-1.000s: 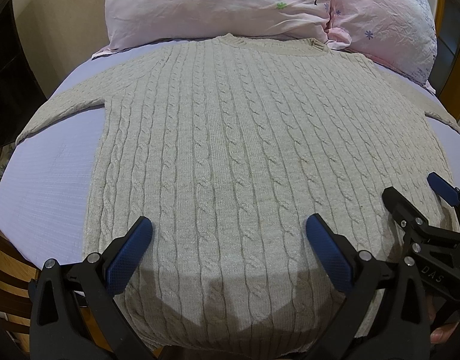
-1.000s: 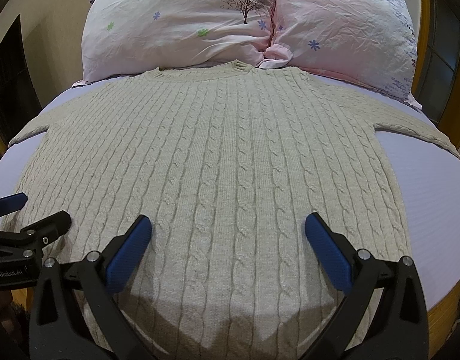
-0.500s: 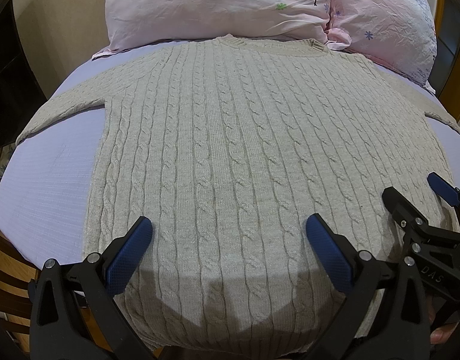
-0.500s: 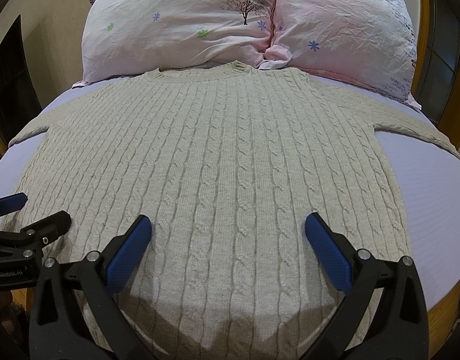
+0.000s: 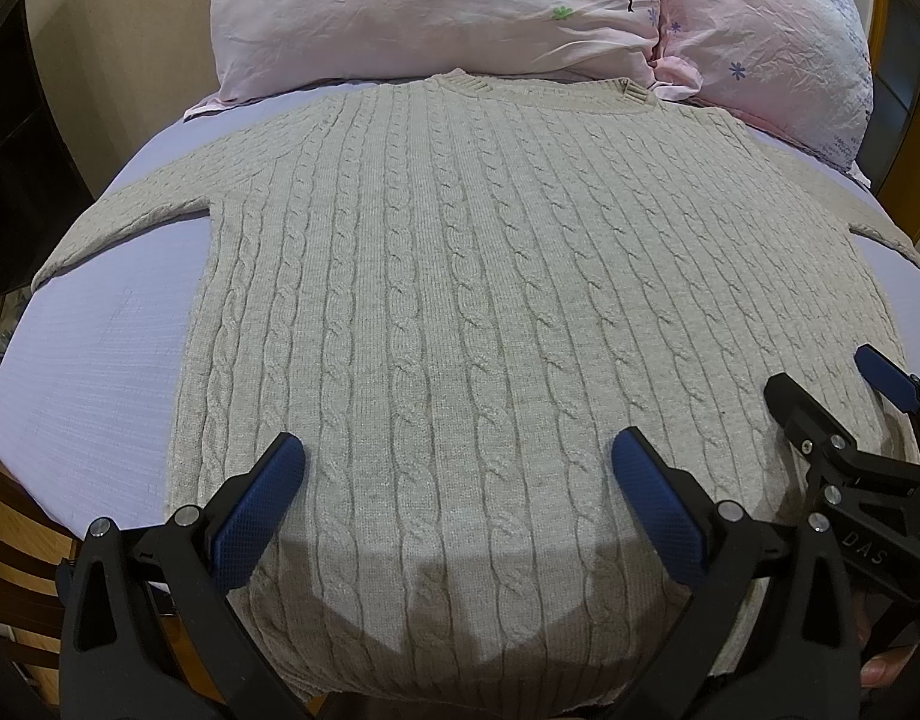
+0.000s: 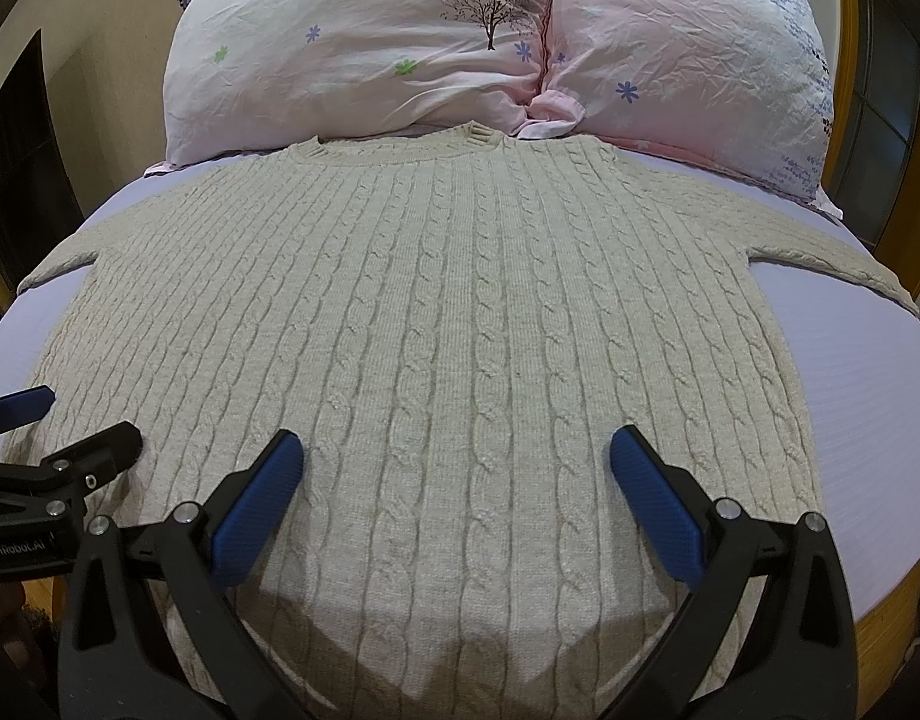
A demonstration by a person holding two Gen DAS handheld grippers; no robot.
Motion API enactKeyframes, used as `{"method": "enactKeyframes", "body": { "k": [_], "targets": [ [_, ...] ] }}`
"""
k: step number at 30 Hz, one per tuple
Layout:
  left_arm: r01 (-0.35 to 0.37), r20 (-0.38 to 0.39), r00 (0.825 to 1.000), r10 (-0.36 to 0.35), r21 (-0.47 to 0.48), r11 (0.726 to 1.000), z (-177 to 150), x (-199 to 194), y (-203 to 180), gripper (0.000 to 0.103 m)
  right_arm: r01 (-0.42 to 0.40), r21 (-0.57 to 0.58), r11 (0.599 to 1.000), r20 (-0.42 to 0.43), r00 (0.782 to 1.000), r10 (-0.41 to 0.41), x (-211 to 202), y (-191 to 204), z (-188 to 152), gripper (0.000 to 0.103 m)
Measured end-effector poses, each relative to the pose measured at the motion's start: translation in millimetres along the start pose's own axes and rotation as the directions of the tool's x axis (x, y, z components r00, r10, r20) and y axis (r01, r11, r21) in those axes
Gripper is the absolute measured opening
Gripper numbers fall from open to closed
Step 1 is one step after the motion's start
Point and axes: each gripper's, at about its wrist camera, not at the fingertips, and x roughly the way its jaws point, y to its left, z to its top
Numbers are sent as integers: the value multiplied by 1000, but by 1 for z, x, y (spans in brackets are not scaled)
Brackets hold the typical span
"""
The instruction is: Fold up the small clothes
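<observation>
A beige cable-knit sweater [image 5: 460, 300] lies flat on the lilac bed sheet, collar at the far end by the pillows, both sleeves spread out to the sides; it also shows in the right wrist view [image 6: 448, 330]. My left gripper [image 5: 454, 480] is open and empty, held just above the sweater's lower left part. My right gripper [image 6: 454, 480] is open and empty above the lower right part. The right gripper shows at the right edge of the left wrist view [image 5: 844, 414], and the left gripper shows at the left edge of the right wrist view [image 6: 70, 426].
Two pink flowered pillows [image 6: 364, 42] [image 6: 688, 54] lie against the headboard behind the collar. Bare lilac sheet [image 5: 94, 360] lies left of the sweater and to its right [image 6: 862, 390]. A wooden bed frame [image 6: 916, 588] edges the mattress.
</observation>
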Motion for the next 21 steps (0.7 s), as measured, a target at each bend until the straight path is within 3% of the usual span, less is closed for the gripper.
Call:
{"method": "enactKeyframes", "body": {
  "k": [21],
  "targets": [
    [0,16,1000,0,1,1000,0,0,0,102,1,-7,1000,3,1000,-1,-5,2,7,101]
  ]
}}
